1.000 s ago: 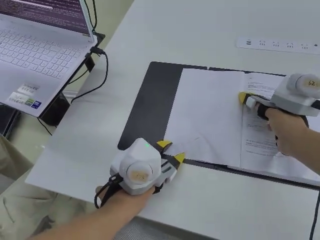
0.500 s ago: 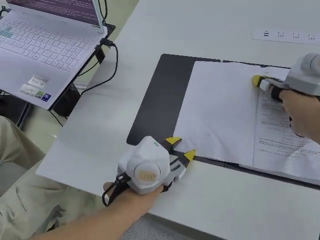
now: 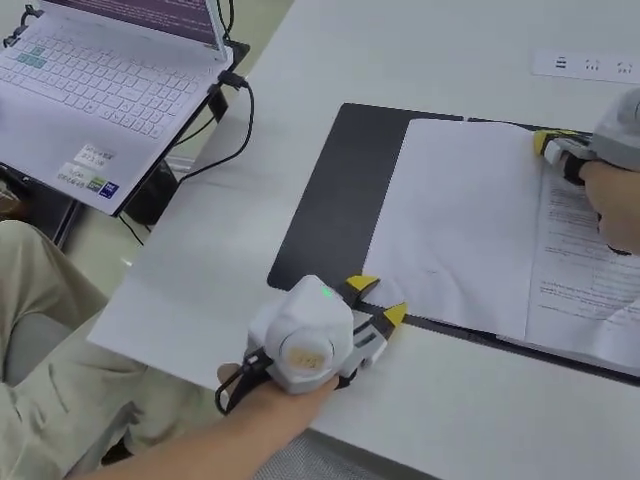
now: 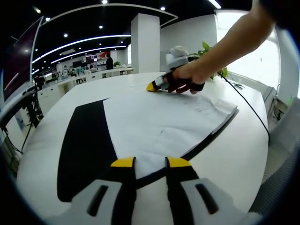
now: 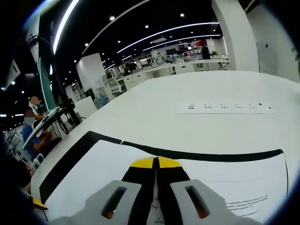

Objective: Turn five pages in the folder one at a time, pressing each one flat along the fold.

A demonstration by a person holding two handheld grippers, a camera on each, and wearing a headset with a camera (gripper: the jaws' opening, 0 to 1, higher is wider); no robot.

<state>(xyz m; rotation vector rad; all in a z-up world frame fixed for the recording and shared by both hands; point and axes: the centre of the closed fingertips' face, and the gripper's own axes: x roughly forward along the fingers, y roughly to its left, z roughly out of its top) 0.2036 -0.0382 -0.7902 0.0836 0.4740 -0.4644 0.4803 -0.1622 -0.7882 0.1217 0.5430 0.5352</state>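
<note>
While the clenched right gripper [image 3: 548, 142] presses the turned page [image 3: 460, 220] at the far end of the fold [image 3: 537, 230] of the folder [image 3: 330, 210], the left gripper [image 3: 379, 300] rests released at the folder's near edge, so a stroke down the fold likely comes next.

Bright, even overhead light fills the head view, and the white matte tabletop [image 3: 470, 50] is evenly lit. The white left gripper with yellow tips [image 3: 379, 299] casts a soft, faint shadow. Both gripper views bend strongly toward their edges, curving the long ceiling strip lights [image 5: 159, 33]. A bright window [image 4: 232, 21] in the left gripper view washes out white.
</note>
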